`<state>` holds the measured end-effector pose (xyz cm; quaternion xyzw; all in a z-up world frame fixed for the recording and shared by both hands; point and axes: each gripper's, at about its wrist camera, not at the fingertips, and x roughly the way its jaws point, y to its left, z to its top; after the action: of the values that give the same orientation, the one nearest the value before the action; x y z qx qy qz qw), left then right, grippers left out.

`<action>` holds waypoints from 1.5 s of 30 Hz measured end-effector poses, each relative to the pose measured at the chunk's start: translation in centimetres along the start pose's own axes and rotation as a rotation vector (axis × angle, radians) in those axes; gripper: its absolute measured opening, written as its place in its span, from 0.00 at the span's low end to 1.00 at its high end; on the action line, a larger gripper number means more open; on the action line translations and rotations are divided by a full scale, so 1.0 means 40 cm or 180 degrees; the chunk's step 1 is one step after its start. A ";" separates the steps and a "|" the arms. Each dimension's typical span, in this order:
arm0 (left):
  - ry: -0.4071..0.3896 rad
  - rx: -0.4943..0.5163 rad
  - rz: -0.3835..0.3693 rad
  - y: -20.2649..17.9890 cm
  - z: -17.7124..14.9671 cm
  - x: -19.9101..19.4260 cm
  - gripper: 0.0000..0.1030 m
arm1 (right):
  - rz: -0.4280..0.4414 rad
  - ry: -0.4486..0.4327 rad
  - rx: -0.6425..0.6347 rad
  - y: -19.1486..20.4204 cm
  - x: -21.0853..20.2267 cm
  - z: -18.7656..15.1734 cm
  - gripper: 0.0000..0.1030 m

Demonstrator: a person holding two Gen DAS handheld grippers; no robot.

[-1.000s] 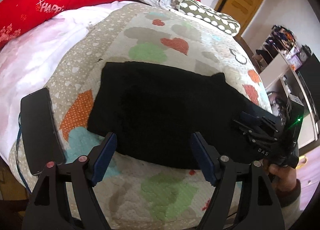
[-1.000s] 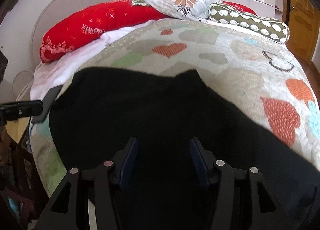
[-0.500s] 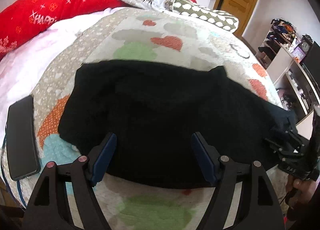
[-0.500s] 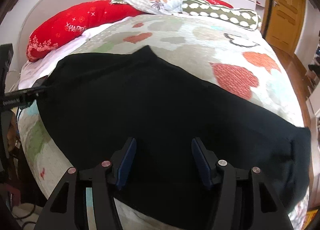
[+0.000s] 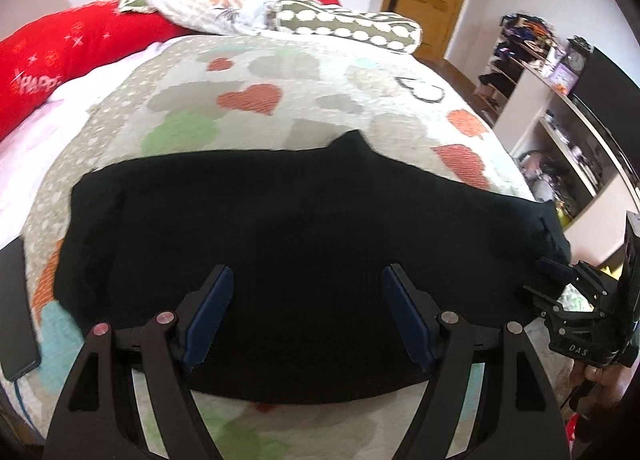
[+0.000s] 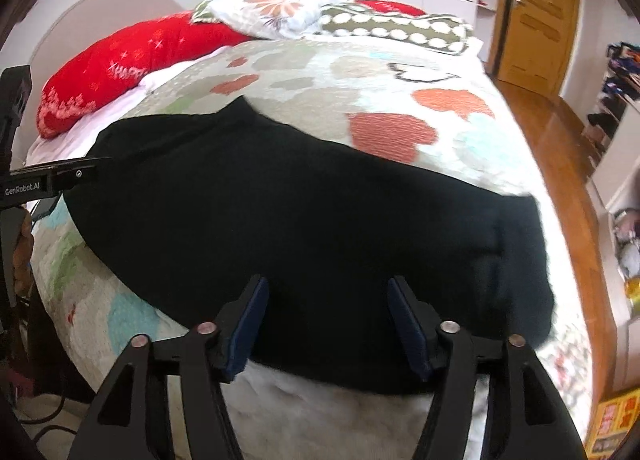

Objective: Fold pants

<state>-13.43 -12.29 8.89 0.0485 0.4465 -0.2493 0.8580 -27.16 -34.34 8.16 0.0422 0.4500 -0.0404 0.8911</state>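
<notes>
Black pants (image 5: pixel 304 228) lie spread flat across the near part of the bed, also seen in the right wrist view (image 6: pixel 320 220). My left gripper (image 5: pixel 308 288) is open and empty, hovering above the pants' near edge. My right gripper (image 6: pixel 326 300) is open and empty above the pants' near edge toward their right end. The right gripper's body shows at the right edge of the left wrist view (image 5: pixel 580 312), beside the pants' right end. The left gripper's body shows at the left edge of the right wrist view (image 6: pixel 44 180).
A heart-patterned quilt (image 5: pixel 320 100) covers the bed. A red bolster (image 5: pixel 60 56), a floral pillow (image 5: pixel 224 0) and a dotted bolster (image 5: pixel 352 26) lie at the head. A black phone (image 5: pixel 14 312) lies at the bed's left edge. Shelves (image 5: pixel 560 120) and a door (image 6: pixel 536 16) stand right.
Both grippers have pulled back toward the bed's near edge and stayed open. The right gripper has shifted right, bringing the pants' right end into view.
</notes>
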 end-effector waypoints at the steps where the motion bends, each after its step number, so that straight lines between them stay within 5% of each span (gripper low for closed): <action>1: 0.0005 0.0031 -0.0031 -0.014 0.006 0.005 0.77 | -0.0009 -0.0007 0.0056 -0.016 -0.010 -0.010 0.64; 16: 0.0426 0.0570 -0.0919 -0.287 0.100 0.136 0.82 | 0.0069 -0.0079 0.0704 -0.177 -0.126 -0.118 0.67; 22: 0.0590 0.0954 -0.1331 -0.422 0.141 0.188 0.82 | 0.0396 -0.0235 0.1215 -0.261 -0.123 -0.151 0.67; 29: 0.0694 0.1665 -0.1471 -0.562 0.173 0.251 0.82 | 0.0631 -0.0322 0.1300 -0.278 -0.092 -0.148 0.69; 37: 0.0879 0.2021 -0.1580 -0.653 0.158 0.333 0.82 | 0.0725 -0.0468 0.1500 -0.275 -0.048 -0.142 0.70; 39: 0.0818 0.1991 -0.1672 -0.657 0.157 0.340 0.82 | 0.0737 -0.0560 0.1615 -0.284 -0.040 -0.144 0.64; 41: 0.0796 0.1958 -0.1719 -0.662 0.160 0.346 0.78 | 0.0710 -0.0600 0.1723 -0.298 -0.029 -0.145 0.33; 44: 0.0766 0.1913 -0.1815 -0.657 0.168 0.341 0.57 | 0.0846 -0.0661 0.1875 -0.312 -0.024 -0.142 0.22; 45: 0.0803 0.1873 -0.1892 -0.658 0.172 0.337 0.41 | 0.0859 -0.0685 0.1866 -0.310 -0.030 -0.137 0.21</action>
<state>-14.28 -42.49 6.01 0.1904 0.4523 -0.5942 0.6372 -33.61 -45.98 5.39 0.3513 0.3130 -0.0540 0.8807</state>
